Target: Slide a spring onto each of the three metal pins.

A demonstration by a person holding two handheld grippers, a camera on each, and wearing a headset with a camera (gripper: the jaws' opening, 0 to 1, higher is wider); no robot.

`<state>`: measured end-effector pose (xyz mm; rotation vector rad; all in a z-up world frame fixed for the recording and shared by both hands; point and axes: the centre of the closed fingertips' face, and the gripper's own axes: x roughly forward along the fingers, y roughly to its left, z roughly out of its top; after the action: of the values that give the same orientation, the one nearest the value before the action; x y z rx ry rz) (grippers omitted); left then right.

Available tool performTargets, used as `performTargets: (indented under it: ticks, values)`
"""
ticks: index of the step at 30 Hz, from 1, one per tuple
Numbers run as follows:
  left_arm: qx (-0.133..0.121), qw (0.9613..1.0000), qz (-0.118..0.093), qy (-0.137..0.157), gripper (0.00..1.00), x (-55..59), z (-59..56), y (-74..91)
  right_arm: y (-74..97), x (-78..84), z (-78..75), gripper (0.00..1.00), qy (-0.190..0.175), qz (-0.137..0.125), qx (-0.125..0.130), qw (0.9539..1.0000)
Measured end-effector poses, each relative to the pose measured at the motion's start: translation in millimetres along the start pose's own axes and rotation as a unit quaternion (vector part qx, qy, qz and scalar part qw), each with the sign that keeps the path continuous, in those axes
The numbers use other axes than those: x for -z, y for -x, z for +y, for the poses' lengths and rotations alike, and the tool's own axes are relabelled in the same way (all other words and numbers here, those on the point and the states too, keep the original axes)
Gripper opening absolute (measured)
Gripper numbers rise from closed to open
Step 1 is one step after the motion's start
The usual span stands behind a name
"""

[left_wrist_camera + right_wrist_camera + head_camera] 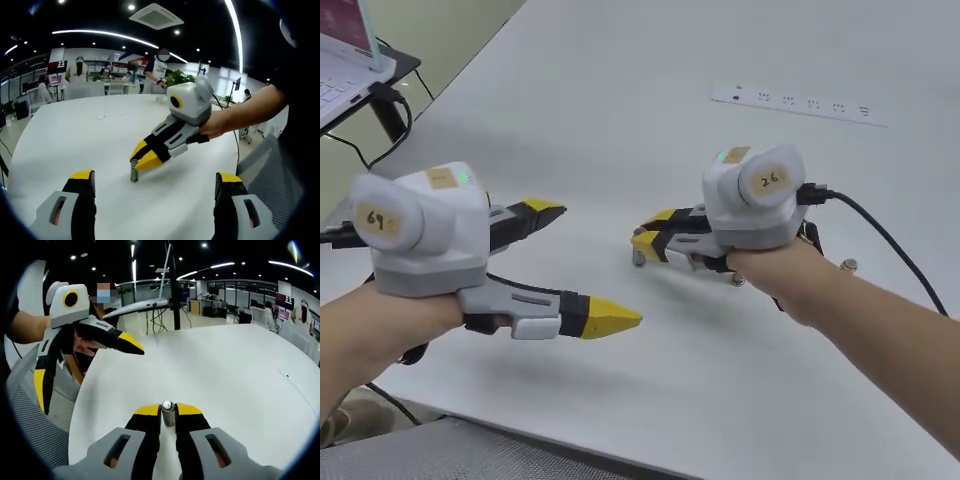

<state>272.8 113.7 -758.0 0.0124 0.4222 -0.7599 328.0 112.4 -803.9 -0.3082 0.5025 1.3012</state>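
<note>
1. Your left claw [599, 262] hangs wide and empty over the counter's [620, 100] near-left part; hold it clear.
2. Your right claw [645, 240] is narrow, pinching the spring [134, 171], which stands upright mid-counter, seemingly around a pin [168, 404].
3. Push straight down along the pin; a tilt would likely bind the coils.
4. Loosen your grip only once the spring sits at the base.
5. Just right of your hand, what looks like a second pin [736, 280] and a third pin [848, 265] stand; they are too small to tell whether they carry springs.
</note>
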Motion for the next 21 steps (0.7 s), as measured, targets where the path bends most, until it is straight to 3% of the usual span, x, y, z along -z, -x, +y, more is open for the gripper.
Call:
performTargets:
  ticks: [10,21]
  values:
    - [0.0,1.0,0.001,-0.001,0.97,-2.1,0.7,-0.1,-0.9,1.8,0.1,0.09,0.003,0.011,-0.002,0.9999]
    - [0.007,1.0,0.002,-0.004,0.97,-7.0,-2.4,-4.8,6.9,-6.7,1.5,0.18,0.003,-0.002,-0.008,1.0]
